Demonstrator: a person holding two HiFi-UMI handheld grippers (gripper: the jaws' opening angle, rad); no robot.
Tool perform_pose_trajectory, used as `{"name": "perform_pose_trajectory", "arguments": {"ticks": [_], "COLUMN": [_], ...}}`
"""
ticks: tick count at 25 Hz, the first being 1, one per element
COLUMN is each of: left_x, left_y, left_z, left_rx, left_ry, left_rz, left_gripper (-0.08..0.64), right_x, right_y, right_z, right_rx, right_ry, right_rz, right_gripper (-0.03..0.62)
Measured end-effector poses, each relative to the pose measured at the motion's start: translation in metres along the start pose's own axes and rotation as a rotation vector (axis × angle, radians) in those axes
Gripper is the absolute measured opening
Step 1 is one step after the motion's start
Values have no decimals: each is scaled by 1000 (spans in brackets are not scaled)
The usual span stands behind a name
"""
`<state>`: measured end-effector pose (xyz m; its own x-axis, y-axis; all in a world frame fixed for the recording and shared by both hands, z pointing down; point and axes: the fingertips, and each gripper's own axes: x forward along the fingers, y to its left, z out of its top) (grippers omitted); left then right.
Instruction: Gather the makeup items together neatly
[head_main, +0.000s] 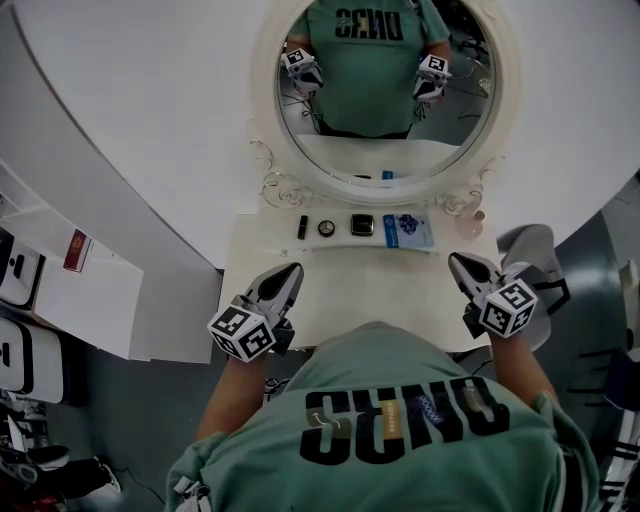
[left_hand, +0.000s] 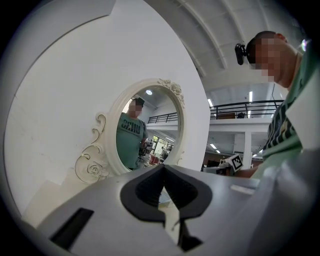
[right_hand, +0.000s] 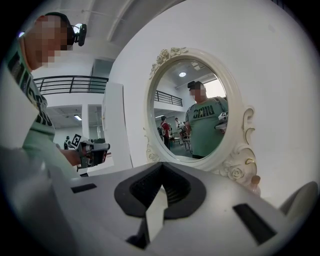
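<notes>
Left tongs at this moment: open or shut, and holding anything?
Shut and empty. In the left gripper view the left tongs have their jaws meeting at the tip, nothing between them.

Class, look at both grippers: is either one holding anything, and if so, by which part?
Nothing is held: the left gripper and the right gripper are both shut with nothing between their jaws.

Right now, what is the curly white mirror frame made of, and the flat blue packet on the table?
The curly white oval mirror frame looks like moulded plastic or painted wood: smooth, creamy, with roses and scrolls. The flat blue rectangular packet is likely printed card or plastic film: thin, patterned, too small to be sure.
</notes>
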<state>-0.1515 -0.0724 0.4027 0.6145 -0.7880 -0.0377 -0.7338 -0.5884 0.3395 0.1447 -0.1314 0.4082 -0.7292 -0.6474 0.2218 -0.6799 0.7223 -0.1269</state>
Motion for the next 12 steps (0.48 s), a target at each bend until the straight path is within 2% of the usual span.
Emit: {"name": "perform_pose_trajectory", "arguments": {"ticks": [12], "left_x": [-3], "left_y": [-3], "left_z": [0], "left_rx": [-3], "left_ry": [-8], "left_rz": [10], "left_gripper": [9], "right_x": [2], "right_y": [0], "right_z": [0], "right_rx": [-4], "right_ry": [1], "right_rz": [12], "right_gripper": [-6]}}
